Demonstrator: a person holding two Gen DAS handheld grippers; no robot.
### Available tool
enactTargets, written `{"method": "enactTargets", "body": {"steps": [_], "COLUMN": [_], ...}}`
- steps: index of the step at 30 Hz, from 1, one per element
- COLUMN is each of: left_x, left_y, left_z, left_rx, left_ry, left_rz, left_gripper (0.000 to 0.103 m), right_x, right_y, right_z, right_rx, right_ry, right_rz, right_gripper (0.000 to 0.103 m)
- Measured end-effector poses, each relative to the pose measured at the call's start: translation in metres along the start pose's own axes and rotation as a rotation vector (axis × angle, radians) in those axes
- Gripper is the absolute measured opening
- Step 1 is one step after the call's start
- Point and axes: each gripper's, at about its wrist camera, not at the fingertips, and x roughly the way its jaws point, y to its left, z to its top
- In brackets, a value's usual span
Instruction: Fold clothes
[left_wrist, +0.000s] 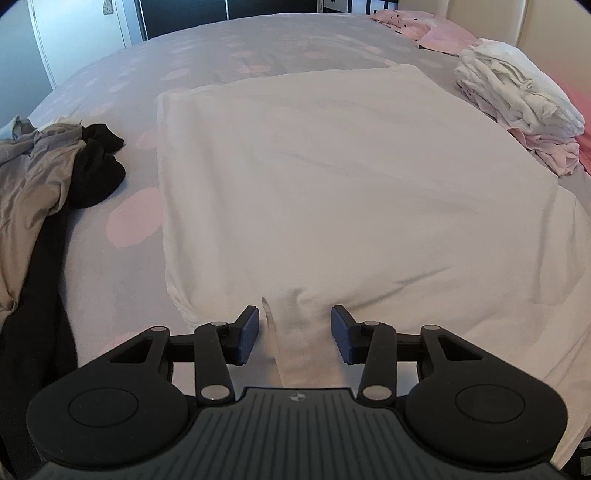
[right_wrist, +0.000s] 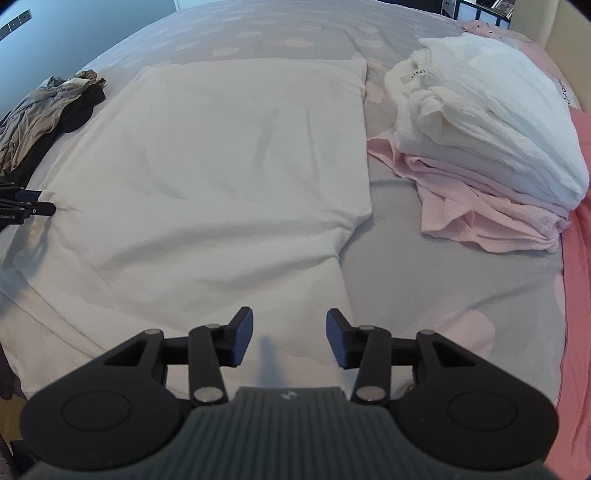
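Observation:
A white garment (left_wrist: 332, 184) lies spread flat on the bed, partly folded, and shows in the right wrist view (right_wrist: 221, 166) too. My left gripper (left_wrist: 294, 334) is open at the garment's near edge, its jaws on either side of a raised fold of white cloth (left_wrist: 295, 332). My right gripper (right_wrist: 289, 338) is open and empty just above the garment's near right corner. The tip of the left gripper (right_wrist: 27, 212) shows at the left edge of the right wrist view.
A stack of folded white and pink clothes (right_wrist: 480, 147) sits at the right, also in the left wrist view (left_wrist: 517, 110). A heap of unfolded grey, beige and black clothes (left_wrist: 44, 184) lies at the left. The bed has a grey cover with pink dots (left_wrist: 133, 218).

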Motion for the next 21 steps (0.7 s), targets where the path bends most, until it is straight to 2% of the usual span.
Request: {"method": "enactTargets", "body": {"steps": [2, 3, 6, 10, 16, 20, 21], "left_x": [-0.001, -0.002, -0.019, -0.045, -0.073, -0.081, -0.082], "left_y": [-0.001, -0.002, -0.004, -0.006, -0.009, -0.009, -0.008], "left_z": [-0.001, -0.001, 0.004, 0.014, 0.037, 0.048, 0.051], "left_rx": [0.011, 0.020, 0.010, -0.026, -0.055, -0.072, -0.072], "left_ry": [-0.017, -0.026, -0.084, -0.156, -0.226, -0.238, -0.240], "left_rz": [-0.003, -0.003, -0.008, -0.053, -0.103, -0.119, -0.117], "left_gripper": [0.022, 0.013, 0.011, 0.008, 0.008, 0.008, 0.008], "right_x": [0.004, 0.006, 0.012, 0.015, 0.044, 0.068, 0.072], "right_y": [-0.002, -0.006, -0.023, -0.064, -0.083, -0.086, -0.087], "right_z": [0.004, 0.006, 0.016, 0.039, 0.072, 0.084, 0.085], "right_rx": [0.002, 0.014, 0.081, 0.329, 0.506, 0.573, 0.583], "right_ry": [0.004, 0.010, 0.024, 0.008, 0.022, 0.055, 0.069], "right_rz": [-0.009, -0.021, -0.054, -0.036, -0.037, -0.026, -0.029], "right_gripper": [0.048, 0.048, 0.048, 0.048, 0.044, 0.038, 0.029]}}
